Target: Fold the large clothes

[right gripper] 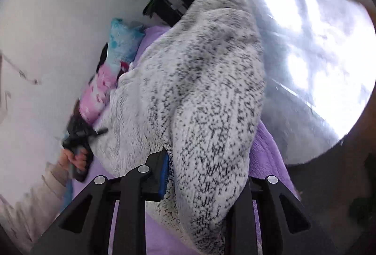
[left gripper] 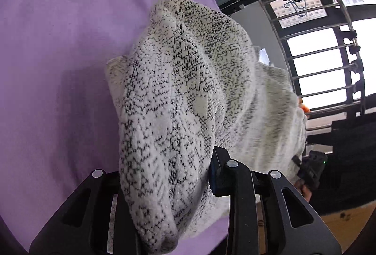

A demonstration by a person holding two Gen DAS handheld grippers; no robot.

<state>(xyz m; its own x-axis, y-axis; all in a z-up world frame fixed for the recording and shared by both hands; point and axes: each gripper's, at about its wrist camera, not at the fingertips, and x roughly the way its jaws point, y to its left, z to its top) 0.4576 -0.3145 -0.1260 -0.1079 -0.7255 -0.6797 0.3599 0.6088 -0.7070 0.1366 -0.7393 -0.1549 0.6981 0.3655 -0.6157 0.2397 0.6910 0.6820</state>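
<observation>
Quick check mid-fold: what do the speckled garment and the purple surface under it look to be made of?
Garment: seems a thick, soft knit, cream with black flecks; stitch rows and a patterned weave show on one face, a fuzzy nap on the other, so possibly fleece-lined. Both grippers, left and right, are clamped on it. Purple surface: matte woven cloth, likely a bedsheet, with soft creases; the fibre can't be told.

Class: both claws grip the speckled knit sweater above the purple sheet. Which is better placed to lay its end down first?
Left, probably. The left claw holds the sweater over open purple sheet; the right claw's side is near the edge.
</observation>
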